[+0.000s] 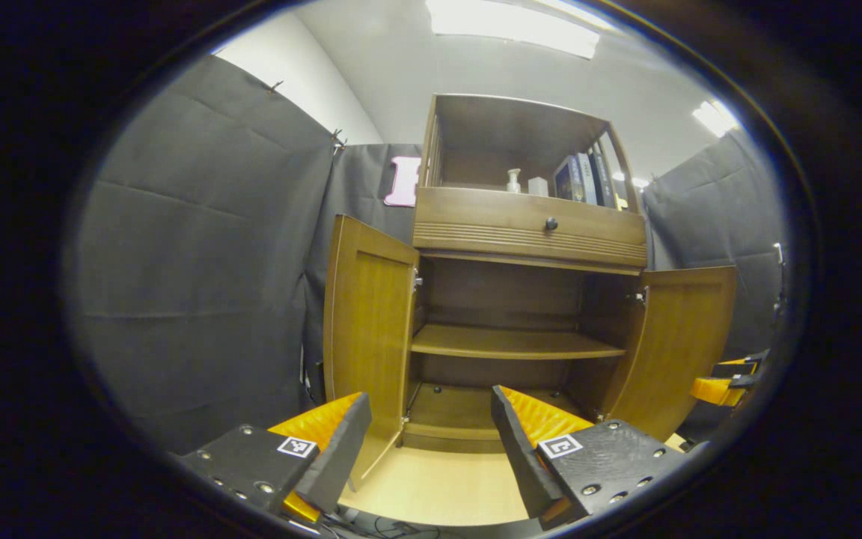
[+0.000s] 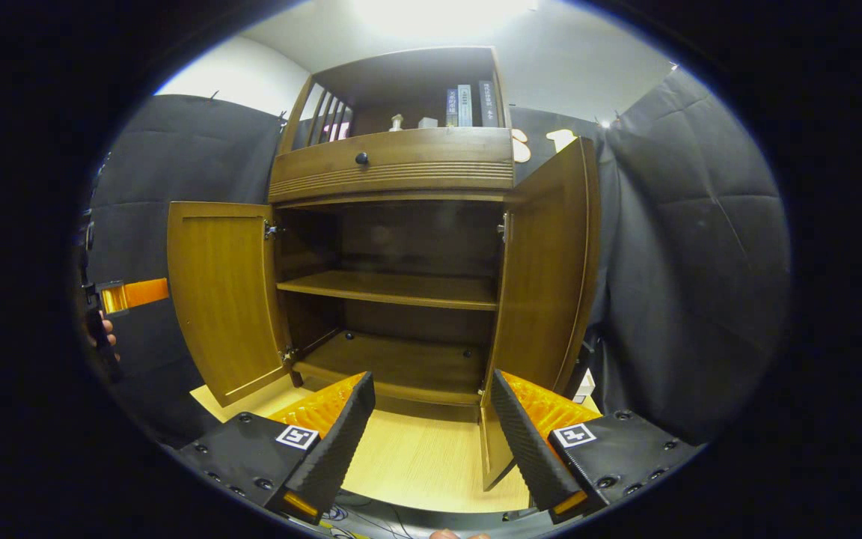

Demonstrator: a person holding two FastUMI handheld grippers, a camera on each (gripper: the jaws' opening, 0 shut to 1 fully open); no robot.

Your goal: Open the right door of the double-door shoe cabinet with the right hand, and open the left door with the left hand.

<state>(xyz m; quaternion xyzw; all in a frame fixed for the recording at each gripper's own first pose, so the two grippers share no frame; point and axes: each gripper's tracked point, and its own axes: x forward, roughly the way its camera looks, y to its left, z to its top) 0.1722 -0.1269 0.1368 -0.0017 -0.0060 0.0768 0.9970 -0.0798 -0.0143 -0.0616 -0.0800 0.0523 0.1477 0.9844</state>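
**A:** What do you see through the left gripper view, going left to right?

**B:** At nine o'clock hangs the dark cloth wall (image 1: 199, 284). Next comes the left door (image 1: 367, 329) of the shoe cabinet (image 1: 528, 232), swung wide open toward me, its edge just above my left finger. My left gripper (image 1: 429, 442) sits at six o'clock, fingers spread apart, nothing between them but the pale wood floor (image 1: 438, 486). Past them the inside is bare: one shelf (image 1: 513, 343) across the middle and a bottom board. At twelve o'clock there is a drawer (image 1: 528, 228) with a dark knob (image 1: 551, 223), and above it an open top with a pump bottle (image 1: 512, 180) and some books (image 1: 584, 180). At three o'clock the right door (image 1: 682, 344) stands open too, and just beyond it, near four o'clock, I catch the other gripper at the rim.

**A:** And through the right gripper view?

**B:** At nine o'clock a hand (image 2: 102, 337) holds the other gripper at the edge. Then the left door (image 2: 225, 299), open and turned flat toward me. The shoe cabinet (image 2: 393, 168) fills the centre, shelf (image 2: 393, 288) empty. My right gripper (image 2: 432, 423) at six o'clock has its fingers apart, gripping nothing. The right door (image 2: 543, 277) stands open at about two o'clock, its lower corner reaching down between my fingers, touching neither as far as I can tell. The cloth wall (image 2: 693, 262) closes off three o'clock.
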